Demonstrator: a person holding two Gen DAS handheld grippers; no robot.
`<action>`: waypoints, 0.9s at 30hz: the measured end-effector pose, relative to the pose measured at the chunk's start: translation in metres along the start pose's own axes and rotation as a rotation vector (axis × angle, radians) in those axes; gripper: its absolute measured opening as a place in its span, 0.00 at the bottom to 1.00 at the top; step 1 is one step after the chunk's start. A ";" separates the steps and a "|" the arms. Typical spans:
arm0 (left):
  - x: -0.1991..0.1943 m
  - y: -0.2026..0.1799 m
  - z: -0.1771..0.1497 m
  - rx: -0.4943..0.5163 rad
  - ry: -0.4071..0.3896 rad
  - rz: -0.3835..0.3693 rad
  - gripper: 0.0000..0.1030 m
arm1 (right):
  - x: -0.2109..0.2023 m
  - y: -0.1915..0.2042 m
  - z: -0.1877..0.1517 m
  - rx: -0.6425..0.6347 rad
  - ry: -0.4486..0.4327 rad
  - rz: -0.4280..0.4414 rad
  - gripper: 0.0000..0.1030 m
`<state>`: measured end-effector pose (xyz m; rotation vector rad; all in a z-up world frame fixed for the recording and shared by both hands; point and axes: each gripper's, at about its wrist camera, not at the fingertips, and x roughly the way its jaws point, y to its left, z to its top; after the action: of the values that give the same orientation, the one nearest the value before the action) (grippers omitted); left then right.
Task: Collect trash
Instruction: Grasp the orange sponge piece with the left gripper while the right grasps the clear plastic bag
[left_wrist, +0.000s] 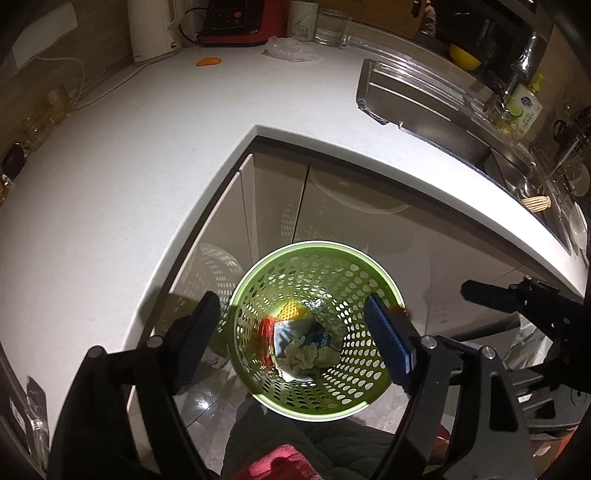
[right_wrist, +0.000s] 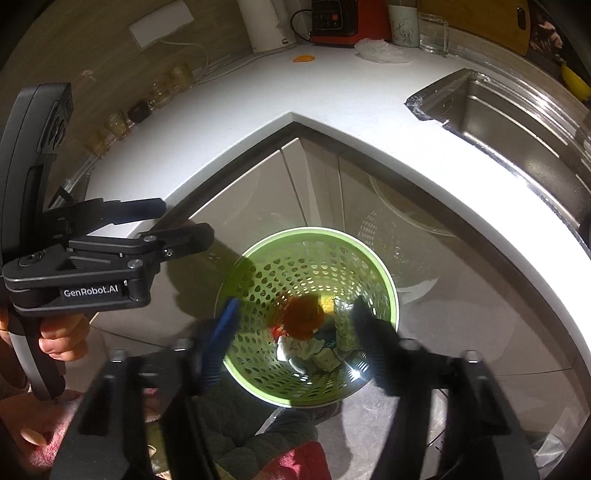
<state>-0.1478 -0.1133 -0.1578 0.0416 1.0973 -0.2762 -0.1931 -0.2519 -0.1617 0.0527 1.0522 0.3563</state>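
A: What is seen at the left?
B: The left gripper (left_wrist: 291, 339) is held over the green basket (left_wrist: 384, 391), fingers apart, nothing between them.
A: And rightward?
B: The right gripper (right_wrist: 295, 343) is spread too; an orange scrap (right_wrist: 303, 318) is seen inside the basket, above crumpled trash (left_wrist: 301, 352).

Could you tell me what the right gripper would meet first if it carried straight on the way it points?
Probably the blurred orange piece above the green perforated plastic bin; the open right gripper points into it.
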 end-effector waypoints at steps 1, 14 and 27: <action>-0.001 0.003 0.000 -0.009 -0.001 0.003 0.74 | 0.000 0.000 0.001 -0.002 -0.002 0.000 0.73; -0.015 0.021 0.007 -0.065 -0.039 0.030 0.84 | -0.012 -0.006 0.006 0.023 -0.040 -0.048 0.95; -0.032 0.040 0.064 -0.070 -0.131 0.053 0.91 | -0.017 -0.025 0.056 0.048 -0.111 -0.070 0.97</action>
<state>-0.0964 -0.0791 -0.1044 -0.0098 0.9735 -0.1905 -0.1460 -0.2735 -0.1246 0.0772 0.9504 0.2620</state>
